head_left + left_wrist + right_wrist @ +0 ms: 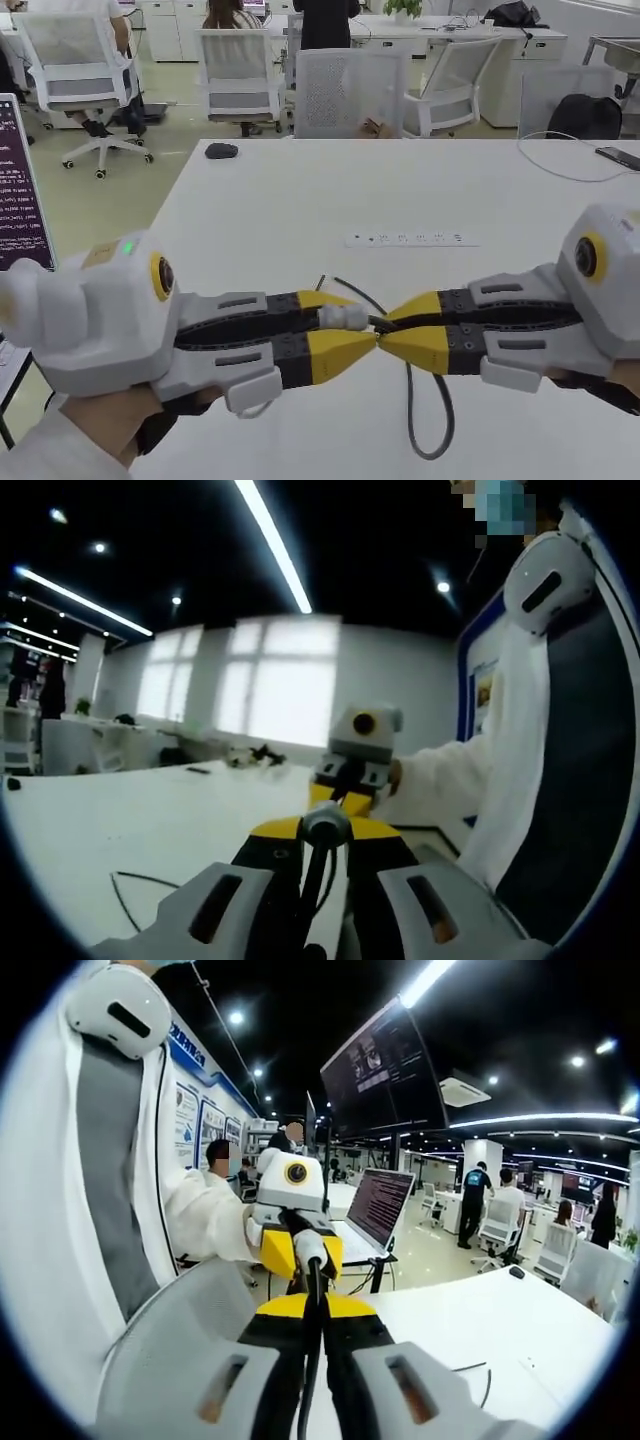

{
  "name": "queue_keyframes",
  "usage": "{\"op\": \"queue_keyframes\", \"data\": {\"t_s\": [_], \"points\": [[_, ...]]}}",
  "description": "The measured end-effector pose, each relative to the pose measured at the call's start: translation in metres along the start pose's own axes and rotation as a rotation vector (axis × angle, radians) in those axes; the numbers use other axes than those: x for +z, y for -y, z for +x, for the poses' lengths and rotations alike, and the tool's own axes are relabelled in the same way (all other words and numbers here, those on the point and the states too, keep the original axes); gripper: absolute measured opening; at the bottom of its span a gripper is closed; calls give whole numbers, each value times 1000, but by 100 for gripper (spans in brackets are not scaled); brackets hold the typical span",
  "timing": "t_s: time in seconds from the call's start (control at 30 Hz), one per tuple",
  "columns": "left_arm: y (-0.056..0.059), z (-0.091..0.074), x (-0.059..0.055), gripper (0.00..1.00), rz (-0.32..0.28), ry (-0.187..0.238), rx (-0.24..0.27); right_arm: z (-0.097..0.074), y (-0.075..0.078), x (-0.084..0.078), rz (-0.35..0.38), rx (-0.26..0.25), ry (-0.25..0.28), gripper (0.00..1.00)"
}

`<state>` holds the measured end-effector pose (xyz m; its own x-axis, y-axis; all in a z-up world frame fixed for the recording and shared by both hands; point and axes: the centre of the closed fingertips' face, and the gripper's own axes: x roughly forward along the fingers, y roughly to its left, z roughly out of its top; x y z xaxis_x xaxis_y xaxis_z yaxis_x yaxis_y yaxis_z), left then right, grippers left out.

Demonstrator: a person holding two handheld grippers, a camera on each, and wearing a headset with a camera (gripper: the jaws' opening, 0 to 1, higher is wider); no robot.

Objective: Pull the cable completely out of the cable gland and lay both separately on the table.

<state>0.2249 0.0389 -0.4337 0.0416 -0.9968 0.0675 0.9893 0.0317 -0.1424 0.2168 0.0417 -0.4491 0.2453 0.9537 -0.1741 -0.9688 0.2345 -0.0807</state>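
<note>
The left gripper [353,322] is clamping its yellow jaws on the cable gland [346,317], a small pale grey piece with a round end, and is holding it over the white table [300,200]. The right gripper [387,329] is facing it tip to tip, and its jaws are pressing together on the cable [432,420] just beside the gland. The cable is thin and dark grey. It is passing through the gland and looping down onto the table below the grippers.
</note>
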Motion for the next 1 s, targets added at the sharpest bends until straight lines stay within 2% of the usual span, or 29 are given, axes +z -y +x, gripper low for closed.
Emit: {"op": "queue_keyframes", "data": {"t_s": [0.1,0.23,0.33,0.5,0.73,0.9,1.0], "points": [[-2,-3,-1,16,-1,1,11,-2,2,-8,-4,-8,-29,3],[-6,-9,3,16,-14,23,27,-8,7,-21,1,-23,-65,3],[-10,-14,5,16,-18,37,47,-16,13,-40,10,-51,-126,3],[-14,-24,9,16,-25,54,74,-29,19,-60,44,-85,-165,3],[-16,-27,7,16,-29,49,88,-34,19,-75,61,-103,-197,3],[-13,-25,3,16,-21,27,86,-34,18,-79,74,-104,-211,3],[-12,-23,0,16,-19,14,87,-35,21,-83,95,-125,-233,3]]}}
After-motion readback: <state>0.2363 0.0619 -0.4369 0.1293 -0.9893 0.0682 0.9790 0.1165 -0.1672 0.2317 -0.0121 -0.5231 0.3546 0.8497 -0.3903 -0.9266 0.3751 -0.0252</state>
